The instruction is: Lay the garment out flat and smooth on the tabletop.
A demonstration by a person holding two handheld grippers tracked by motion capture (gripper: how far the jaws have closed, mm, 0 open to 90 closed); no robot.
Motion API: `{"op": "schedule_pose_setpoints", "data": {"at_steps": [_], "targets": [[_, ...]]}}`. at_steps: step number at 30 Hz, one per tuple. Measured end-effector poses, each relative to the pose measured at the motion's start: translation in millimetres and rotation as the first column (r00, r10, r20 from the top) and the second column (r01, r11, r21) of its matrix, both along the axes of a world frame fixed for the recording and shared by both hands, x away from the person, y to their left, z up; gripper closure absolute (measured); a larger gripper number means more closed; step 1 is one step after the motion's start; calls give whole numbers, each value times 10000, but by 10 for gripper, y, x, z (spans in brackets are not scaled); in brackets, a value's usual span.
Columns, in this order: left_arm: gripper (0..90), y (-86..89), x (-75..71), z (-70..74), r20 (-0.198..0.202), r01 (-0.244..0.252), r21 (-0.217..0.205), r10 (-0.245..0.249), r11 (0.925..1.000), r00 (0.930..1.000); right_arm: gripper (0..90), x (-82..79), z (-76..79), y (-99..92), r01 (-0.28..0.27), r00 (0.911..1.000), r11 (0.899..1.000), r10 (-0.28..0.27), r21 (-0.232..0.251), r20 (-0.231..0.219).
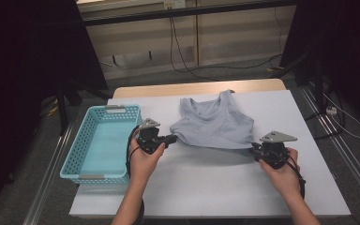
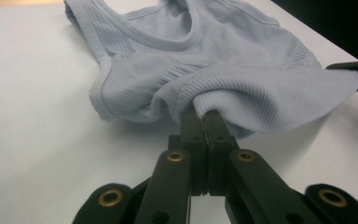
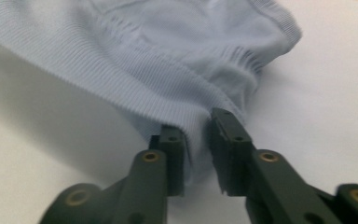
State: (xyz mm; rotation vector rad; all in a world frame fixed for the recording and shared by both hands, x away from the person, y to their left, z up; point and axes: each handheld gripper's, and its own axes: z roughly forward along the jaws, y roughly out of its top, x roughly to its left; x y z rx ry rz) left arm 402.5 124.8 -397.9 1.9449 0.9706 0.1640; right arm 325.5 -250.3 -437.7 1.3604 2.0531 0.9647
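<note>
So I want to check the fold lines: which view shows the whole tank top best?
The high view: the whole tank top lies on the white table, straps to hem. The left gripper view shows its neckline and bunched hem corner; the right gripper view gives just the ribbed hem.

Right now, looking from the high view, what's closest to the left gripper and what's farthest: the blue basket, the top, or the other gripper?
1. Pale blue ribbed fabric tank top: its hem corner is pinched in the left gripper.
2. Light blue plastic mesh basket: just beside it, at the table's left edge.
3. Right gripper: at the hem's far corner.
</note>
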Motion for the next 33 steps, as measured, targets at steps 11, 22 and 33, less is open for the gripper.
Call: {"op": "schedule_pose_setpoints", "data": {"at_steps": [11, 22, 33], "targets": [[896, 7, 6, -12, 139, -169, 57, 168, 9998, 9998, 676, 28, -122, 47, 213, 9982, 9995, -225, -234, -548], [896, -3, 3, -23, 147, -59, 183, 56, 9998, 9999, 899, -21, 56, -102, 350, 9993, 9987, -345, 357, -140], [896, -54, 5, -56, 147, -48, 342, 43, 9994, 9999, 848, -36, 49, -170, 639, 9980, 9970, -638, 429, -19]]}}
